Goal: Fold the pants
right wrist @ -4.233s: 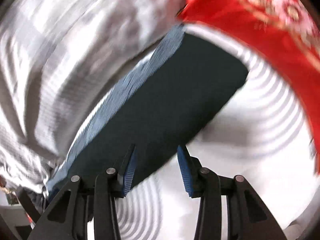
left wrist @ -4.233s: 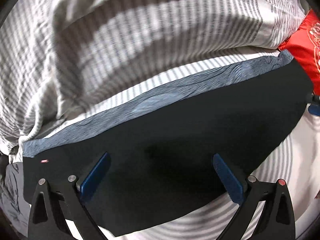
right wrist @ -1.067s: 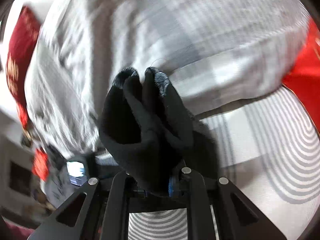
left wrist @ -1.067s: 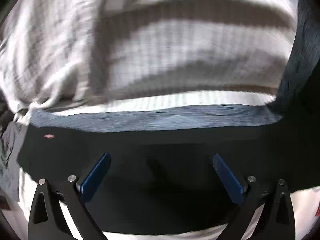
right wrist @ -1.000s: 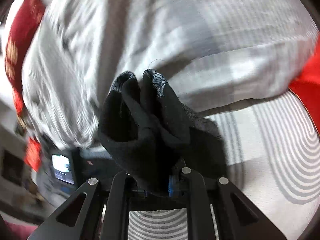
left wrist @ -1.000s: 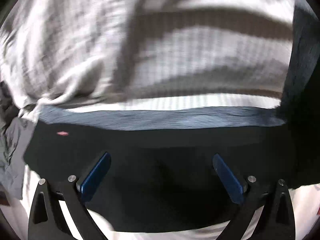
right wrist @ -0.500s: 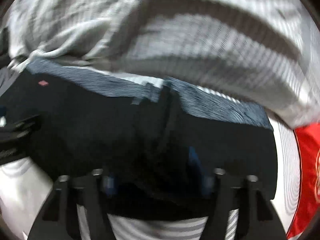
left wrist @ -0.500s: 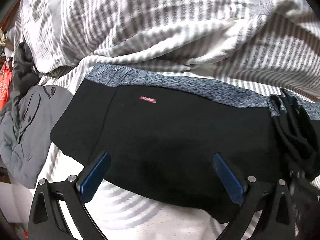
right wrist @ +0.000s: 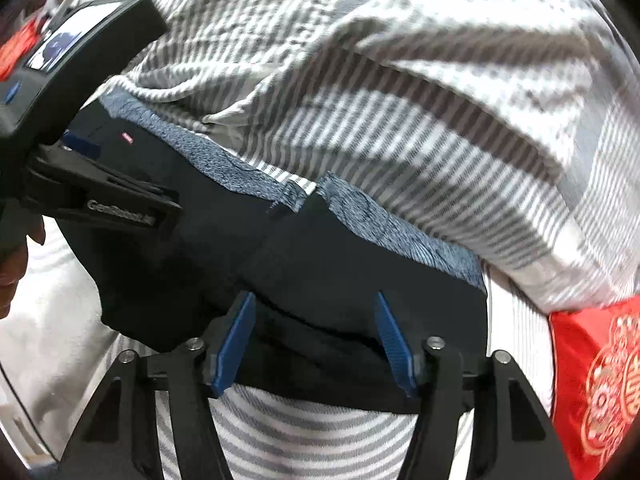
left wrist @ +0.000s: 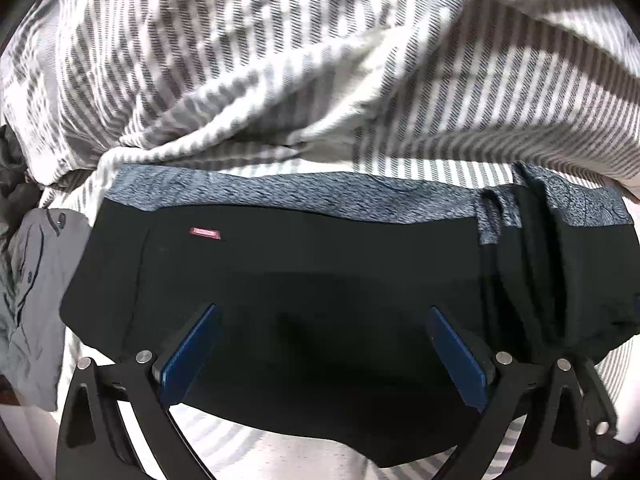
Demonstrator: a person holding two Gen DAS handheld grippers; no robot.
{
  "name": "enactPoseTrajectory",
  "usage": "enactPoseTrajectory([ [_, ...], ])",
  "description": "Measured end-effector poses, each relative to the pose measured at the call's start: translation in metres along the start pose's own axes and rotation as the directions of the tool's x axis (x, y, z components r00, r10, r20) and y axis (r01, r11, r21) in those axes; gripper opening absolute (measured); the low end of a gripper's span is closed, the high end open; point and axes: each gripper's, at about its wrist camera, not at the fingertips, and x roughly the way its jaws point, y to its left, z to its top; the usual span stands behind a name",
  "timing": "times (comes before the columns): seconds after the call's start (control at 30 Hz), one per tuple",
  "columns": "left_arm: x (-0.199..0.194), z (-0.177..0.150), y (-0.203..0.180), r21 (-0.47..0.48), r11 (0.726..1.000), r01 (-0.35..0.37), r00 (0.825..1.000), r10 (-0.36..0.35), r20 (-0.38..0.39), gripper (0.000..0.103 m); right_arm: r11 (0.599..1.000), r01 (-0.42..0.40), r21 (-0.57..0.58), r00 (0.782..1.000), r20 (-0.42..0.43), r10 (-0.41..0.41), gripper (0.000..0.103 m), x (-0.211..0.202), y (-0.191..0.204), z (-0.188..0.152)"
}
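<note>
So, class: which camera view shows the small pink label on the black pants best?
The left wrist view: the pink label sits large and unobstructed on the black pants. The right wrist view shows it only tiny, near the left claw.

hidden: bedsheet under pants | cut off: red cushion

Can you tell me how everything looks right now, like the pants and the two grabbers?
Black pants: lying flat on the bed, one end folded over.
Left gripper: open, over the pants, holding nothing.
Right gripper: open, just been closing a little, nothing gripped.
Striped blanket: rumpled behind the pants.
Grey garment: crumpled beside the pants.
</note>
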Motion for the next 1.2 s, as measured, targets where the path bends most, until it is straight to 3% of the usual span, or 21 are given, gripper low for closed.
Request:
enactPoseTrajectory([
  [0.13, 0.002, -0.001, 0.003, 0.006, 1.000, -0.005, 1.000, 0.005, -0.010, 0.103, 0.994, 0.037, -0.103, 0.999, 0.013, -0.036, 0.063, 0.017, 0.022, 0.003],
  [0.17, 0.005, -0.001, 0.006, 0.004, 1.000, -0.008, 1.000, 0.008, -0.014, 0.103, 0.991, 0.048, -0.125, 0.999, 0.007, -0.048, 0.059, 0.023, 0.027, 0.002],
  [0.23, 0.006, -0.002, 0.011, -0.002, 1.000, -0.016, 1.000, 0.016, -0.023, 0.103, 0.990, 0.015, -0.140, 0.999, -0.038, -0.020, 0.025, 0.038, 0.029, 0.003],
  [0.3, 0.006, -0.004, 0.017, -0.015, 1.000, -0.024, 0.999, 0.023, -0.029, 0.103, 0.997, -0.031, -0.076, 0.998, -0.050, 0.027, 0.012, 0.038, 0.018, 0.006],
  [0.33, 0.005, -0.004, 0.021, -0.023, 0.999, -0.025, 0.999, 0.024, -0.030, 0.103, 0.998, -0.041, -0.041, 0.999, -0.035, 0.040, 0.011, 0.033, 0.012, 0.008],
  [0.43, 0.005, -0.005, 0.025, -0.030, 0.999, -0.029, 0.999, 0.029, -0.031, 0.103, 0.996, -0.085, -0.022, 0.996, 0.000, 0.085, 0.011, 0.010, 0.009, 0.010],
  [0.57, 0.006, 0.000, 0.021, -0.027, 0.999, -0.034, 0.999, 0.033, -0.036, 0.103, 0.986, -0.121, -0.114, 0.990, -0.091, 0.111, 0.017, 0.026, 0.034, -0.008],
  [0.63, 0.002, 0.004, 0.017, -0.022, 0.999, -0.027, 0.999, 0.026, -0.027, 0.103, 0.985, -0.102, -0.136, 0.993, -0.079, 0.092, 0.018, 0.025, 0.038, -0.014],
  [0.67, -0.002, 0.006, 0.014, -0.015, 1.000, -0.021, 1.000, 0.021, -0.014, 0.103, 0.986, -0.115, -0.118, 0.992, -0.060, 0.109, 0.029, 0.018, 0.033, -0.014],
  [0.7, -0.005, 0.007, 0.011, -0.005, 1.000, -0.015, 1.000, 0.015, -0.002, 0.103, 0.986, -0.151, -0.077, 0.988, -0.038, 0.148, 0.049, 0.009, 0.024, -0.013],
  [0.73, -0.007, 0.009, 0.008, 0.006, 1.000, -0.009, 1.000, 0.009, 0.001, 0.103, 0.985, -0.169, -0.022, 0.986, -0.014, 0.168, 0.058, -0.001, 0.011, -0.013],
  [0.77, -0.010, 0.011, 0.003, 0.017, 1.000, 0.004, 1.000, -0.004, -0.001, 0.103, 0.985, -0.170, 0.035, 0.985, 0.008, 0.170, 0.063, -0.010, -0.003, -0.015],
  [0.83, -0.016, 0.016, -0.010, 0.028, 0.999, 0.046, 0.999, -0.046, -0.002, 0.103, 0.972, -0.183, 0.149, 0.983, 0.012, 0.183, 0.063, -0.020, -0.033, -0.018],
  [0.87, -0.022, 0.019, -0.020, 0.035, 0.996, 0.085, 0.996, -0.085, 0.002, 0.103, 0.951, -0.194, 0.242, 0.980, -0.001, 0.200, 0.063, -0.022, -0.056, -0.022],
  [0.93, -0.031, 0.025, -0.038, 0.055, 0.988, 0.146, 0.989, -0.147, 0.015, 0.103, 0.876, -0.215, 0.433, 0.968, -0.021, 0.248, 0.048, -0.018, -0.101, -0.032],
  [0.97, -0.037, 0.029, -0.052, 0.075, 0.980, 0.183, 0.982, -0.185, 0.026, 0.103, 0.827, -0.216, 0.519, 0.962, -0.033, 0.272, 0.024, -0.013, -0.123, -0.038],
  [1.0, -0.040, 0.032, -0.064, 0.094, 0.973, 0.210, 0.976, -0.214, 0.033, 0.103, 0.774, -0.200, 0.600, 0.957, -0.050, 0.286, 0.014, -0.006, -0.146, -0.045],
  [1.07, -0.043, 0.038, -0.090, 0.129, 0.958, 0.256, 0.965, -0.262, 0.032, 0.103, 0.696, -0.169, 0.698, 0.956, -0.056, 0.288, 0.011, 0.004, -0.178, -0.057],
  [1.1, -0.042, 0.040, -0.100, 0.135, 0.953, 0.271, 0.960, -0.277, 0.025, 0.103, 0.675, -0.163, 0.719, 0.955, -0.056, 0.291, 0.011, 0.008, -0.188, -0.059],
  [1.2, -0.025, 0.040, -0.121, 0.134, 0.952, 0.277, 0.960, -0.279, -0.002, 0.086, 0.616, -0.180, 0.767, 0.943, -0.045, 0.331, 0.011, 0.022, -0.203, -0.066],
])
